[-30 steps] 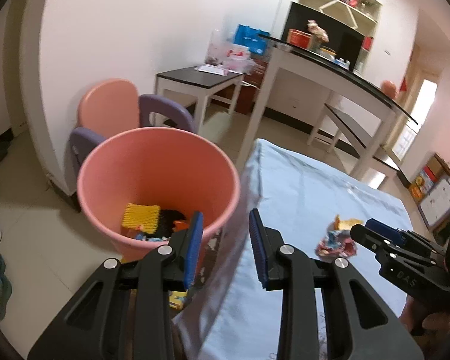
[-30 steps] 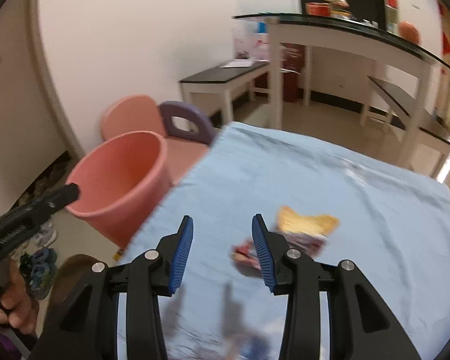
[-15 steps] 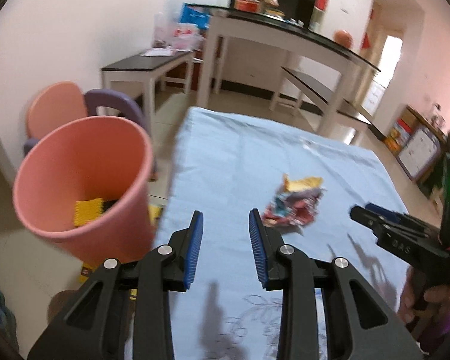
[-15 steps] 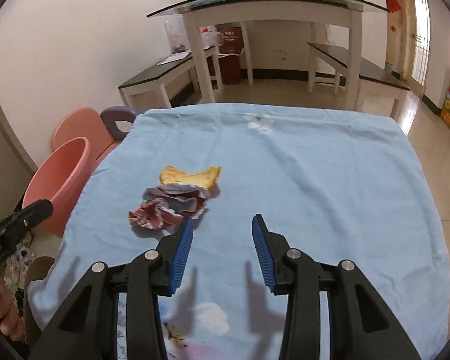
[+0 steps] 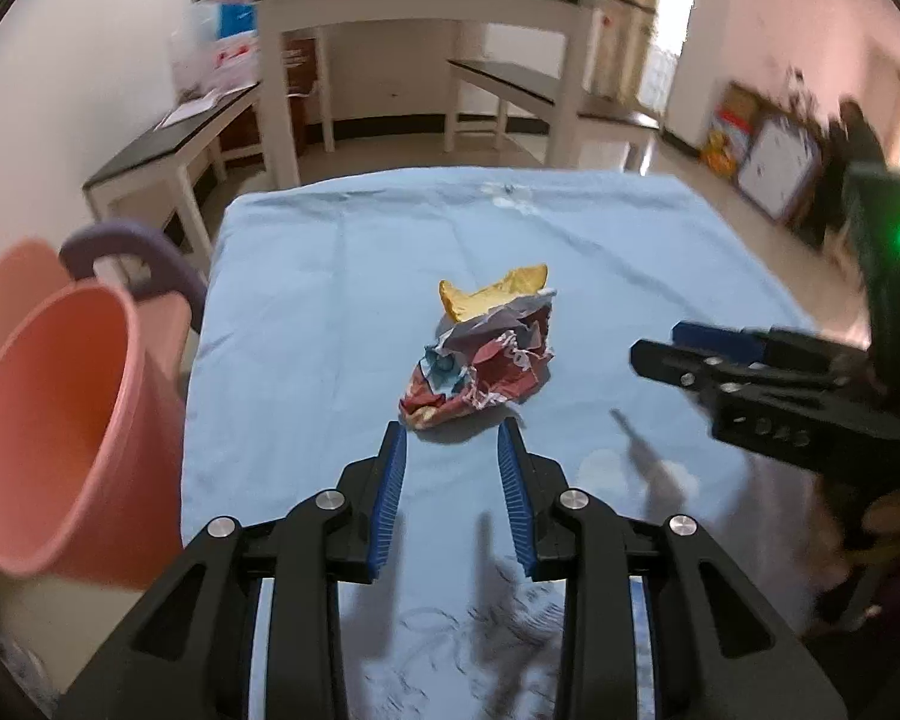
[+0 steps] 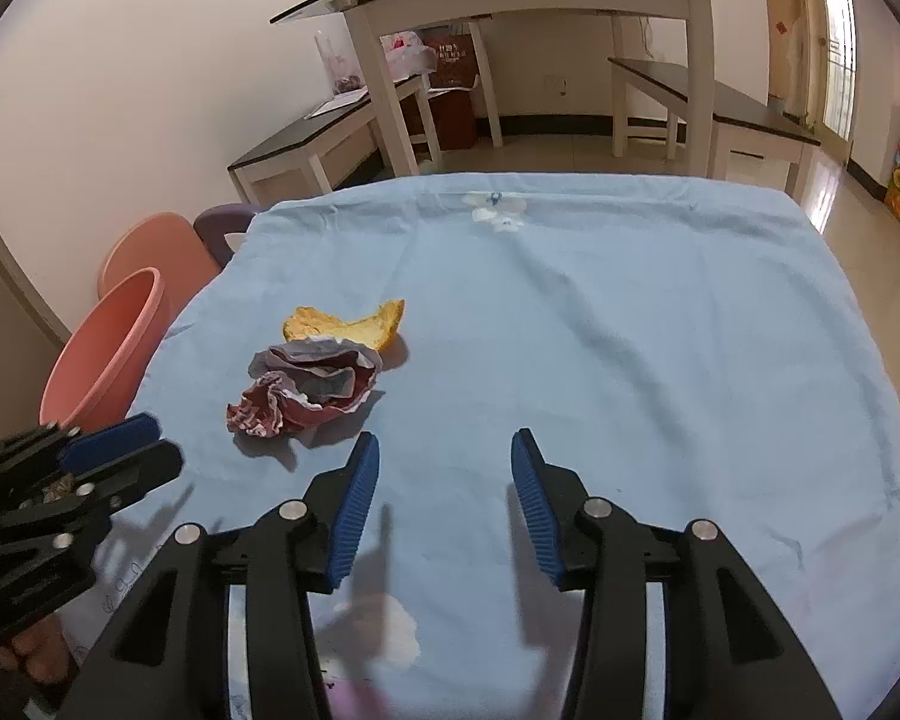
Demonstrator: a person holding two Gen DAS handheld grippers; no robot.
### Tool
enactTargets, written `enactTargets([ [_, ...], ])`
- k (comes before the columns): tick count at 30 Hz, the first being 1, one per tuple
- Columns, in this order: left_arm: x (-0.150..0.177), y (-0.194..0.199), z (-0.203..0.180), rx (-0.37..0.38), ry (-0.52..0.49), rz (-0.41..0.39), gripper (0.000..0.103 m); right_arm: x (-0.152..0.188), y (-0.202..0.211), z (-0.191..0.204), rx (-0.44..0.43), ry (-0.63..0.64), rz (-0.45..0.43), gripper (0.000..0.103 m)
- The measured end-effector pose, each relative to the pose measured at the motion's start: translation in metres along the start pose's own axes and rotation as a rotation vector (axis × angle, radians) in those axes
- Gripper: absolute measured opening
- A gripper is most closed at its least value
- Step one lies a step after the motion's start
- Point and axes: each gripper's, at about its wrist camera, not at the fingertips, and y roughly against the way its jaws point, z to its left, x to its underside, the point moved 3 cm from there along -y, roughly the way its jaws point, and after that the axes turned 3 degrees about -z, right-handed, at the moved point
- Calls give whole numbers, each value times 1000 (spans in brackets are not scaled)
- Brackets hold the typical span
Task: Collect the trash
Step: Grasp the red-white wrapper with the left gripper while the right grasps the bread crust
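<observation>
We've got the wrapper [image 5: 480, 366] on the desk [image 5: 306, 324], peel [image 5: 492, 294] touching behind it, bucket [image 5: 60, 432] off the left edge.

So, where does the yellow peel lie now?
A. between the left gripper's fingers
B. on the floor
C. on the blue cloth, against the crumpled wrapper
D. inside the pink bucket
C: the yellow peel rests on the blue cloth, against the far side of the crumpled wrapper.

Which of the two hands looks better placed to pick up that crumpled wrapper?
Left, probably. The left gripper points straight at the crumpled wrapper, just short of it; the right gripper faces bare blue cloth, wrapper off to its side.
</observation>
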Motion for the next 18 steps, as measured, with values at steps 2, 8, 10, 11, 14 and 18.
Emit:
enactTargets([
  [2, -3, -8, -1, 1, -38, 13, 32, 1, -1, -3, -3, -9, 7, 46],
  [8, -9, -34, -3, 32, -112, 52, 32, 2, -2, -7, 0, -22, 19, 47],
  [10, -9, -40, -4, 39, -131, 60, 32, 2, -3, -7, 0, -26, 23, 47],
  [11, -9, -42, -5, 42, -137, 62, 32, 2, -4, -7, -2, -29, 25, 47],
  [14, -9, -47, -6, 53, -149, 70, 32, 2, -6, -9, -11, -39, 33, 47],
  [18, -6, -48, -10, 49, -182, 65, 32, 1, -8, -8, -17, -43, 36, 47],
])
